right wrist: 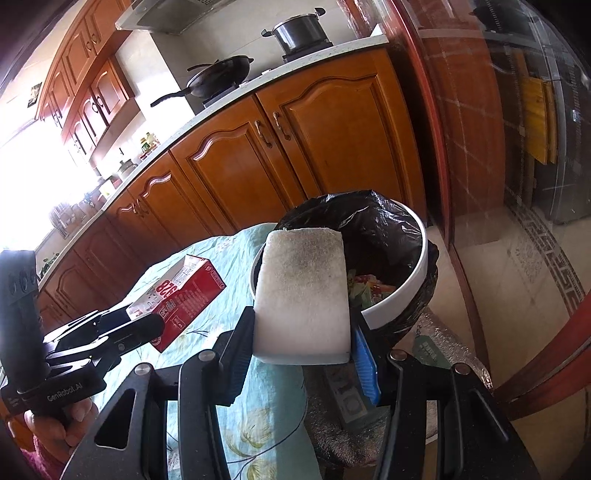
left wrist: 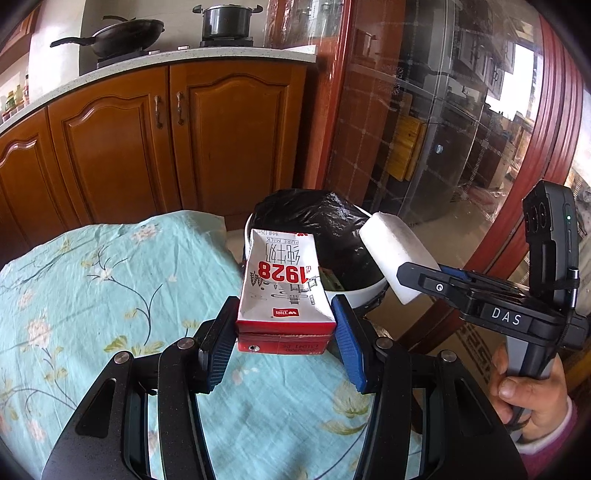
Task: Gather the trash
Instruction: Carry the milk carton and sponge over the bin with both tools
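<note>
My left gripper (left wrist: 284, 332) is shut on a red and white milk carton (left wrist: 284, 291) marked 1928, held above the table's right edge, just short of the trash bin (left wrist: 365, 291). My right gripper (right wrist: 301, 343) is shut on a white foam block (right wrist: 303, 295), held at the near rim of the white bin lined with a black bag (right wrist: 402, 291). Scraps lie inside the bin. In the left wrist view the foam block (left wrist: 395, 251) hangs over the bin's right side. In the right wrist view the carton (right wrist: 181, 295) is at left, over the table.
A table with a light blue floral cloth (left wrist: 110, 295) lies under both grippers. Wooden kitchen cabinets (left wrist: 147, 140) stand behind, with a wok (left wrist: 122, 35) and a pot (left wrist: 225, 20) on the counter. A red-framed glass door (left wrist: 461, 129) is to the right.
</note>
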### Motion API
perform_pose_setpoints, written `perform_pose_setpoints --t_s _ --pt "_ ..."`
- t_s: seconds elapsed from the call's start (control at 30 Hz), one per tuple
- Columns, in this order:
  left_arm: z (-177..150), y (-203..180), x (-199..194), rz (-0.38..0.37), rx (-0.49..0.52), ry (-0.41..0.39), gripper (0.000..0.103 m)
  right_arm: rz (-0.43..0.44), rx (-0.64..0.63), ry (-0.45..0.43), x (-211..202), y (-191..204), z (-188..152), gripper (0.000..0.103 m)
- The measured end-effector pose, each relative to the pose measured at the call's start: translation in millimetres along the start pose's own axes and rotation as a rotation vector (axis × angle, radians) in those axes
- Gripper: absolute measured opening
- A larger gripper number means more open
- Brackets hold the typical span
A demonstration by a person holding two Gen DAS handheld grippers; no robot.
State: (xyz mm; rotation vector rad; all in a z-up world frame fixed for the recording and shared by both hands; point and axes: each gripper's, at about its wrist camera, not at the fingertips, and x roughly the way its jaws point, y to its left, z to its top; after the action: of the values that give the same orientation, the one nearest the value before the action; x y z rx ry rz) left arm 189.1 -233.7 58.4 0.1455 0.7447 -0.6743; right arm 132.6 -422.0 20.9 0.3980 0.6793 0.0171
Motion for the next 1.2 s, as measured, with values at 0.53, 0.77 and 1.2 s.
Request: perform_pose_setpoints --t_s 0.53,0.77,1.2 --pt "29.3 -7.8 30.3 0.0 0.037 0.012 0.05 -0.02 -0.004 0.012 16.5 -13.5 20.6 0.05" --pt "42.4 -13.2 47.3 0.005 0.063 0.02 0.05 -0.037 -0.008 0.031 30.0 -22.8 33.1 0.05" --pt "57.8 -11.6 90.1 -0.008 0.057 0.09 0.05 -0.072 -0.012 0.083 54.6 -38.6 47.0 0.05"
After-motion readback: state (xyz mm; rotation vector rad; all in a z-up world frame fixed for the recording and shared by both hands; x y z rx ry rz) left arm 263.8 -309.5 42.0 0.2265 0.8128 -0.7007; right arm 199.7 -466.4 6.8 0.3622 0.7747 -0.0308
